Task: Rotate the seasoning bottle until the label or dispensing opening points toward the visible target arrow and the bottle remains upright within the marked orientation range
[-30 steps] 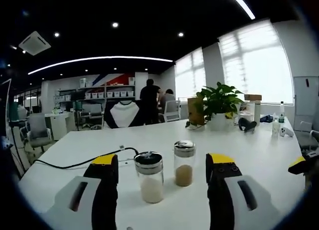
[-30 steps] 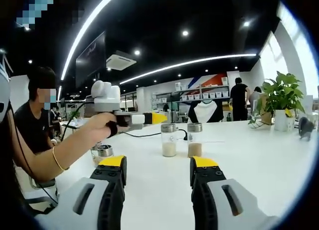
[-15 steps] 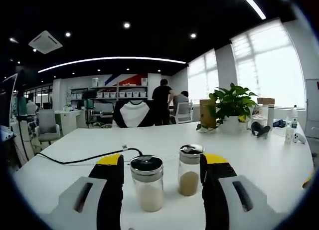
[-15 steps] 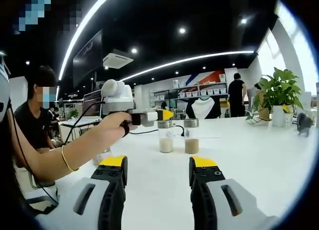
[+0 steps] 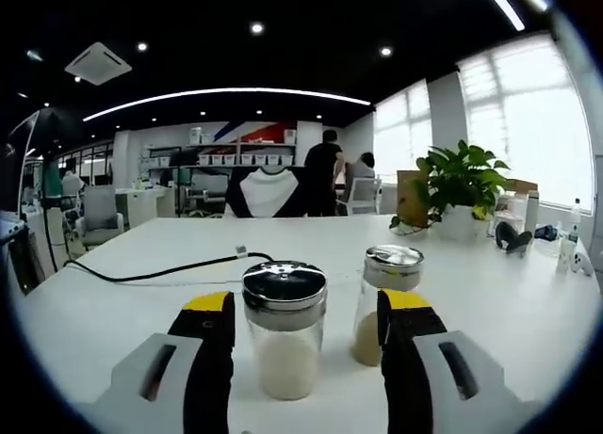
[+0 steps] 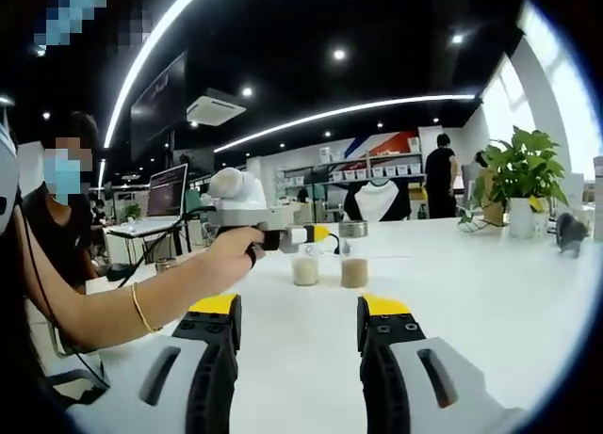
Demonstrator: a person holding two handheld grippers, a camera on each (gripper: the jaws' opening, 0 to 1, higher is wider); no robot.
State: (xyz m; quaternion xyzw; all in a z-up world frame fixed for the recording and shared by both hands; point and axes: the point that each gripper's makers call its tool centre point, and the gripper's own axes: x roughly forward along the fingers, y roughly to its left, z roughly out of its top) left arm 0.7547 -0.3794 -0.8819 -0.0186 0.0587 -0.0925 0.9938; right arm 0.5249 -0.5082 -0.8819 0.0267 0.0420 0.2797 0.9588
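Note:
Two glass seasoning bottles with metal shaker lids stand upright on the white table [image 5: 113, 312]. The one with white contents [image 5: 285, 332] stands between the jaws of my left gripper [image 5: 303, 307], which is open and not touching it. The one with brown contents [image 5: 384, 293] stands just beyond, partly hidden by that gripper's right jaw. In the right gripper view a hand holds the left gripper [image 6: 316, 234] level at the white bottle [image 6: 304, 269], with the brown bottle [image 6: 354, 261] beside it. My right gripper [image 6: 297, 307] is open, well short of both bottles, with nothing between its jaws.
A black cable [image 5: 160, 269] runs across the table behind the bottles. A potted plant [image 5: 462, 184] and small items [image 5: 513, 236] stand at the far right. A seated person [image 6: 57, 227] and a laptop [image 6: 168, 191] are at the left.
My left gripper has moved forward to the bottles, and the white one now stands between its jaws. The right gripper has hardly moved.

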